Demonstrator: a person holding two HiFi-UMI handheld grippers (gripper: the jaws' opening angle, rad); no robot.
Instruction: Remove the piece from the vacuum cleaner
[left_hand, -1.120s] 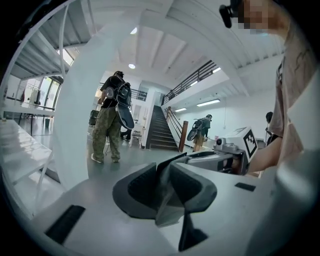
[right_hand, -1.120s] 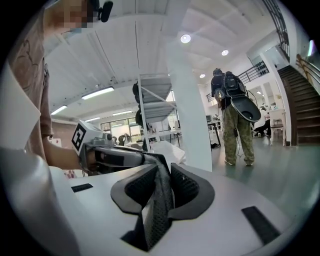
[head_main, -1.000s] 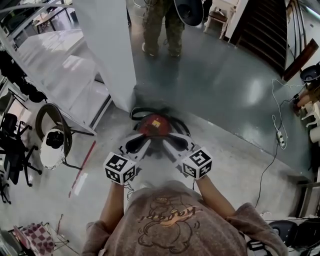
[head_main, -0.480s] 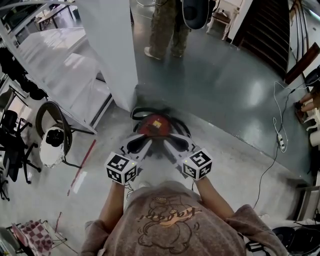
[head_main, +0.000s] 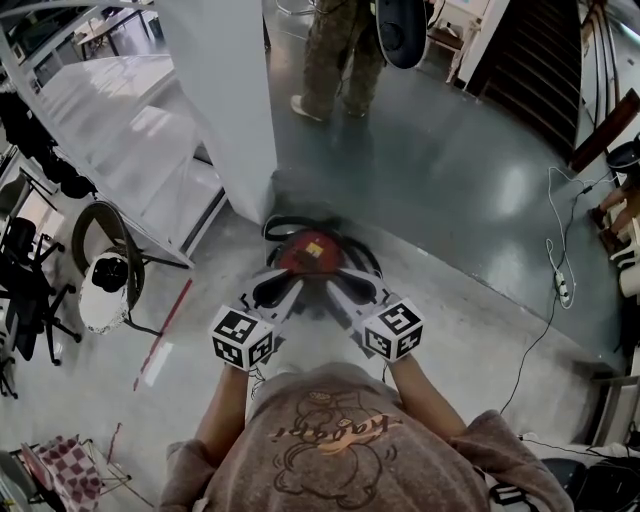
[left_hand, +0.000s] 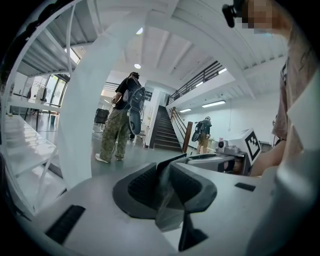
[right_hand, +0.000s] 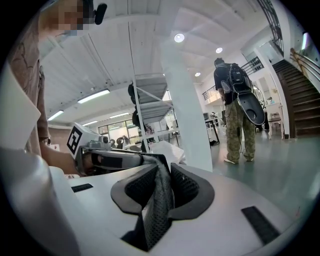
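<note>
The left hand-held gripper (left_hand: 167, 175) has its jaws drawn in to a narrow gap and clamps a thin piece (right_hand: 157, 210) between its pads. The right hand-held gripper (right_hand: 163, 180) is closed just as far on the other end of that same piece, which shows there as a dark mesh sheet with a black edge. The piece's long axis runs from one gripper to the other, across the person's front and roughly level, with its flat sides standing upright between the pads.

It sits just above the red and black vacuum cleaner (head_main: 312, 250), which stands on the floor (head_main: 450, 180) beside a white pillar (head_main: 225, 100). From the head view, it is too blurred to say whether the piece still touches the vacuum cleaner.

In all: two grippers, one piece, one vacuum cleaner.
</note>
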